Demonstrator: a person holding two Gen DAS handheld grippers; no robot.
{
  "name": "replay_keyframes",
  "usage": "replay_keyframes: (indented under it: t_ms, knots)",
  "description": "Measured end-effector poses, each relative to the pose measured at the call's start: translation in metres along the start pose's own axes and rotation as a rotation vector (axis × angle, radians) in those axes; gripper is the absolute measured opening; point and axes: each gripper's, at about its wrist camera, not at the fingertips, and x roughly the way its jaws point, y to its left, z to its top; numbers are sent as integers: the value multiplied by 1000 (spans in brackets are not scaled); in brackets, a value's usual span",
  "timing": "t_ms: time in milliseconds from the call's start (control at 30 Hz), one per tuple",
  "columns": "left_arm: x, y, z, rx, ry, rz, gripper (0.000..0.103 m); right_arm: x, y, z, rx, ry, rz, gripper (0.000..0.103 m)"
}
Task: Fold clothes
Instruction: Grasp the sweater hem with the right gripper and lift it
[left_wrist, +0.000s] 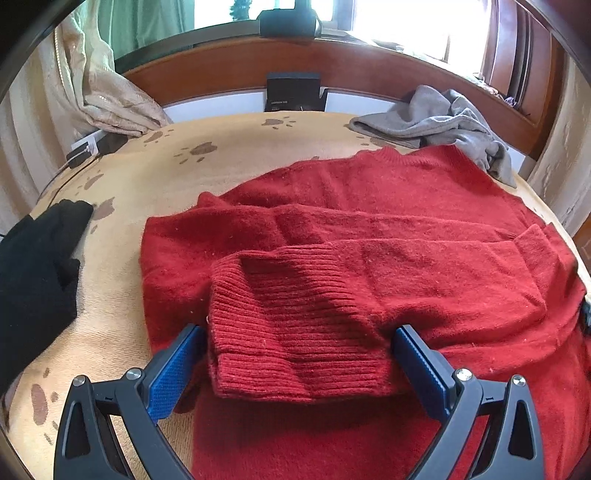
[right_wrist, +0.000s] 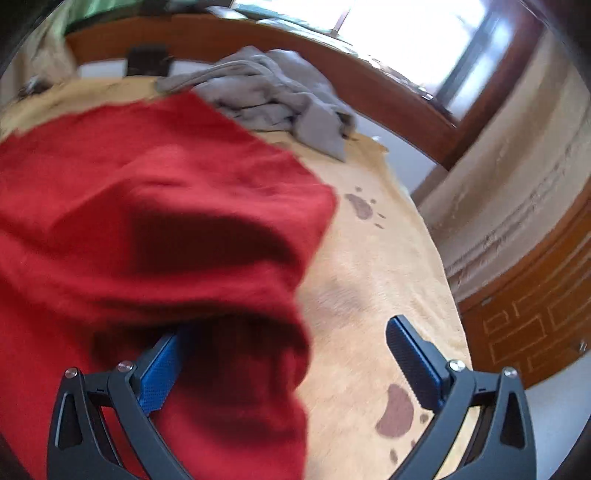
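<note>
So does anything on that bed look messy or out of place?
Yes: a grey garment lies crumpled in a heap near the headboard, beside the red sweater that is spread out with its sleeves folded across. A black garment also sits bunched at the bed's left edge.

sweater (left_wrist: 369, 229) on blanket (left_wrist: 155, 170) | crumpled garment (left_wrist: 436, 122) behind | glove (left_wrist: 33, 266) left

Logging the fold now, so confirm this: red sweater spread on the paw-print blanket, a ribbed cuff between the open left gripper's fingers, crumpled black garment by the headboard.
One thing is wrong: the crumpled garment by the headboard is grey, not black, as the left wrist view shows. The rest stands.
</note>
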Motion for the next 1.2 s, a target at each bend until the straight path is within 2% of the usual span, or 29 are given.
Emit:
replay_keyframes:
  t_ms: [67, 133, 200, 267, 500, 700, 900, 1200]
  knots:
    - [0, 0, 0, -1, -1, 0, 103, 3, -25, 0, 106, 2, -36, 103]
    - [0, -1, 0, 0, -1, 2, 103, 4, -53, -9, 228, 10, -34, 103]
    - [0, -2, 0, 0, -1, 3, 103, 8, -74, -20, 325, 30, 9, 103]
    - [0, -2, 0, -1, -1, 3, 103, 18, -77, -33, 363, 80, 57, 103]
    - [0, -3, 0, 3, 0, 13, 103, 13, -66, -32, 319, 66, 22, 103]
    - [-1, -2, 0, 4, 1, 15, 103, -15, -55, -37, 269, -5, 28, 103]
    - [-15, 0, -3, 0, -13, 23, 103, -49, -27, -36, 175, -77, 80, 103]
    - [-53, 34, -27, -21, -46, 141, 103, -65, 19, -33, 101, -126, 228, 103]
